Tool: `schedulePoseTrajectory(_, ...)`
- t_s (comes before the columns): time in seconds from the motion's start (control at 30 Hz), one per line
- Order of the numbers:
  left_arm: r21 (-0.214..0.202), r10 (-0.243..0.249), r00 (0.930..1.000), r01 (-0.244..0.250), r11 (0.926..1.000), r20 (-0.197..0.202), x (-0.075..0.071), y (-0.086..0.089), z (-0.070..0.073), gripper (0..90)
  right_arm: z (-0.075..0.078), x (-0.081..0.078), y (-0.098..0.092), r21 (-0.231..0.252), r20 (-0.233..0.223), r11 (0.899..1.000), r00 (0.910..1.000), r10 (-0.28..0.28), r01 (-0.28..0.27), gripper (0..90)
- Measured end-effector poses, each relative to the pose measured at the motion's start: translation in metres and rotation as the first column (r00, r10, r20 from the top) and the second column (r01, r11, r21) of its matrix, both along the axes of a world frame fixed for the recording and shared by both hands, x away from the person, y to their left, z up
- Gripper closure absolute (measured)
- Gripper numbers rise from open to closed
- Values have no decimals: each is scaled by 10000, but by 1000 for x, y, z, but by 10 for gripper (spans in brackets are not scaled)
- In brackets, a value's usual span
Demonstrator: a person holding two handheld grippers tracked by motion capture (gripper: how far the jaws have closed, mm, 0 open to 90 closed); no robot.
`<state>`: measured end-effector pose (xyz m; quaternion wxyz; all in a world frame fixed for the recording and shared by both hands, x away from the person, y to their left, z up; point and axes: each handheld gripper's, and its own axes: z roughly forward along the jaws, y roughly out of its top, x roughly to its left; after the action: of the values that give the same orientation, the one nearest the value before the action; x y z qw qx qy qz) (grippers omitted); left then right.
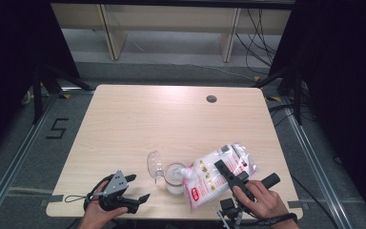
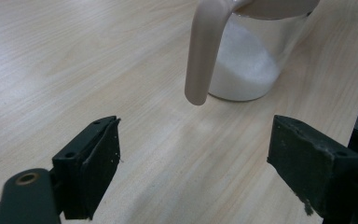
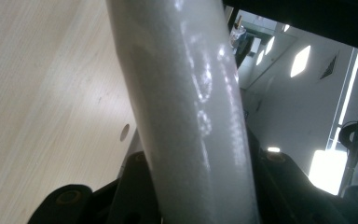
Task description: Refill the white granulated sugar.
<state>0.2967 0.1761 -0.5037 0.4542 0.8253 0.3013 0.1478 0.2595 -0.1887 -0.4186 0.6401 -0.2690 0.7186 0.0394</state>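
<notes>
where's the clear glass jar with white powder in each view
High view: the clear glass jar with white powder stands near the table's front edge, at the mouth of the tilted plastic bag.
Left gripper view: top right, beyond the open jaws, behind its beige handle.
Right gripper view: I cannot make it out; the gripped bag blocks it.
Shared landmark: the light wooden table.

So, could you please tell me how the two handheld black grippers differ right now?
The right gripper is shut on the clear plastic bag of white powder, tipped toward the clear glass jar; the left gripper is open and holds nothing. The right one hangs over the bag; the left sits beside the jar. Both have black jaws.
</notes>
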Motion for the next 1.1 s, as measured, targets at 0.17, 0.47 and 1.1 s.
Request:
schedulePoseTrajectory(0.17,-218,66,10000,-67,9997,-59,0,-1,0,164,2,0,-1,-220,0,9998,10000,-32,32,712)
schedulePoseTrajectory(0.47,-268,17,10000,-17,9996,-9,0,-1,0,164,0,0,4,65,-229,10000,9997,35,-34,712)
schedulePoseTrajectory(1.1,-306,107,9999,-109,9995,-60,-2,-2,0,163,0,-2,3,104,-273,9999,9996,-76,78,713)
